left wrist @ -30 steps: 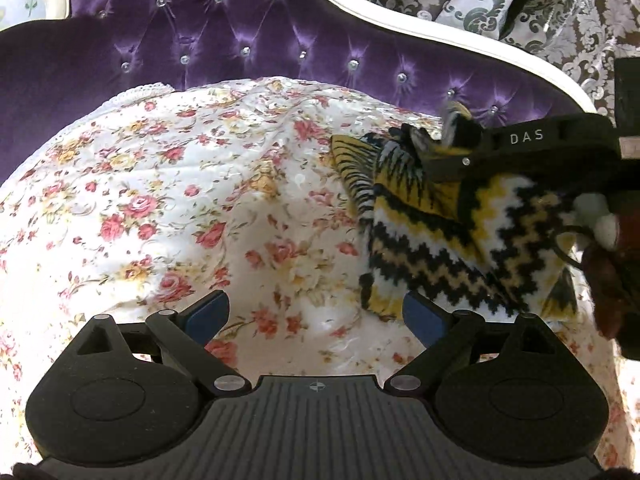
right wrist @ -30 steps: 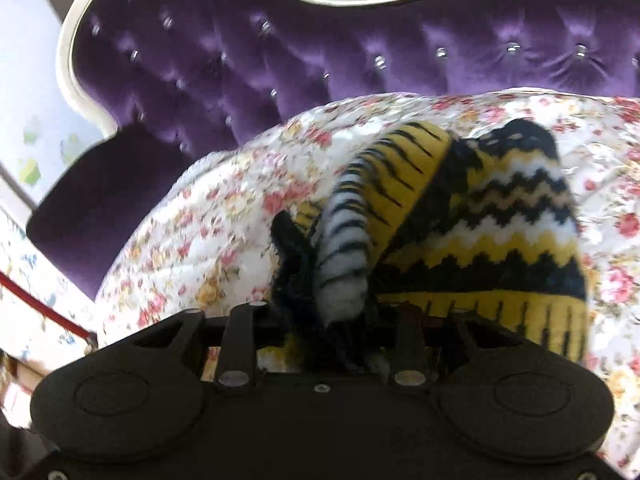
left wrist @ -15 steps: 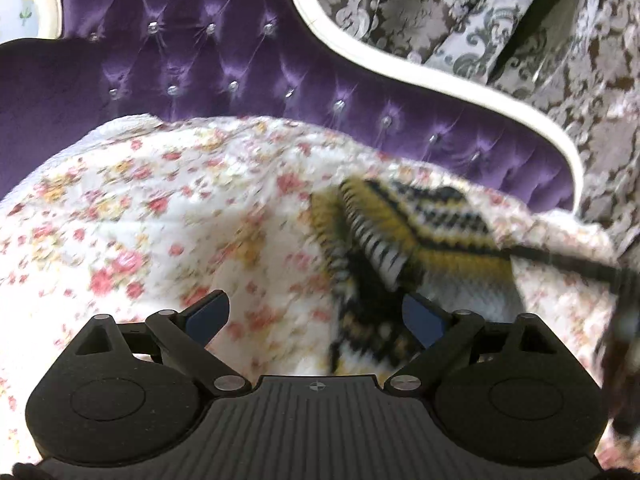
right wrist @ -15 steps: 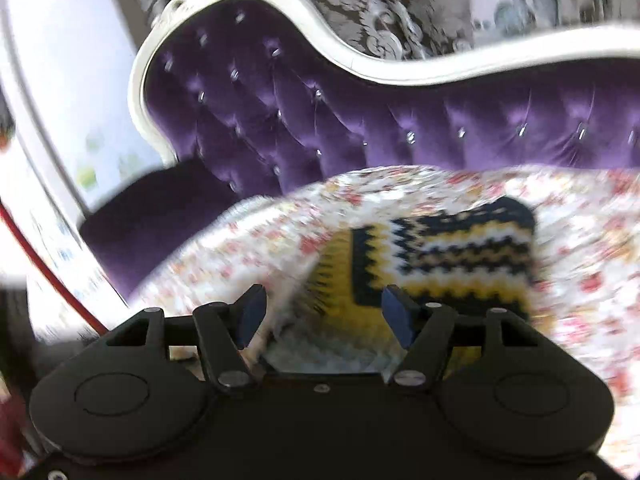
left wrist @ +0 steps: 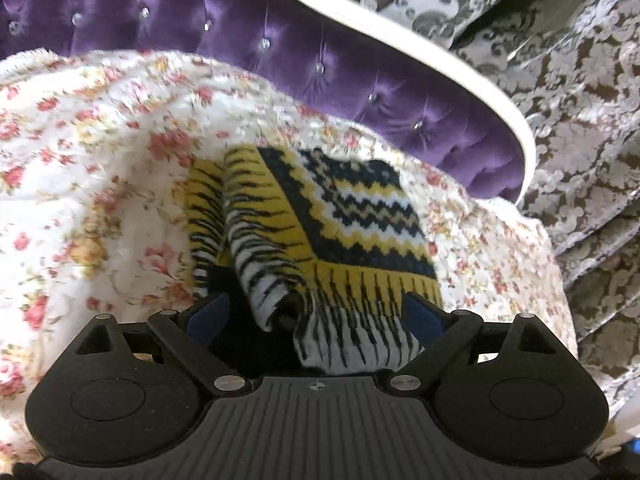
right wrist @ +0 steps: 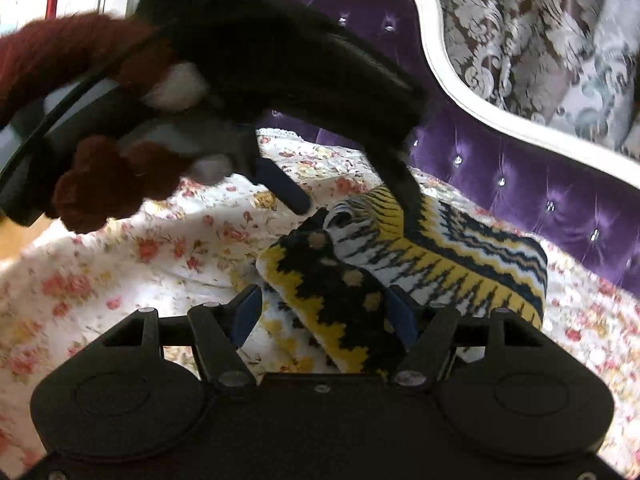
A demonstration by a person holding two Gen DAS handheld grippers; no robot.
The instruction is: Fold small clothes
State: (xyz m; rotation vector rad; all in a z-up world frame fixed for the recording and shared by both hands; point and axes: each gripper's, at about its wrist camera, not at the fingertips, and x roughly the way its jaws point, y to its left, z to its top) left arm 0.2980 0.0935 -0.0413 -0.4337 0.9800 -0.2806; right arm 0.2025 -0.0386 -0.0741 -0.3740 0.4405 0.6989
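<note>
A small knit sweater [left wrist: 352, 216] in yellow, black and white zigzag lies folded on the floral sheet [left wrist: 100, 152]. My left gripper [left wrist: 316, 312] is open, its blue pads on either side of the sweater's near striped hem and rolled sleeve. In the right wrist view my right gripper [right wrist: 320, 312] is open, with a dark dotted fold of the sweater [right wrist: 440, 264] between its pads. The left gripper [right wrist: 352, 200] shows above the sweater there, held by a hand in a red-brown glove [right wrist: 104, 184].
The sheet covers a purple tufted sofa [left wrist: 280, 52] with a white frame [left wrist: 440, 52]. Grey damask curtains [left wrist: 580, 120] hang behind and to the right. The sofa back [right wrist: 540, 176] rises close behind the sweater.
My right gripper has let go of the sweater and opened, then swung round to its other side. My left gripper has moved right and closed in on the sweater's hem.
</note>
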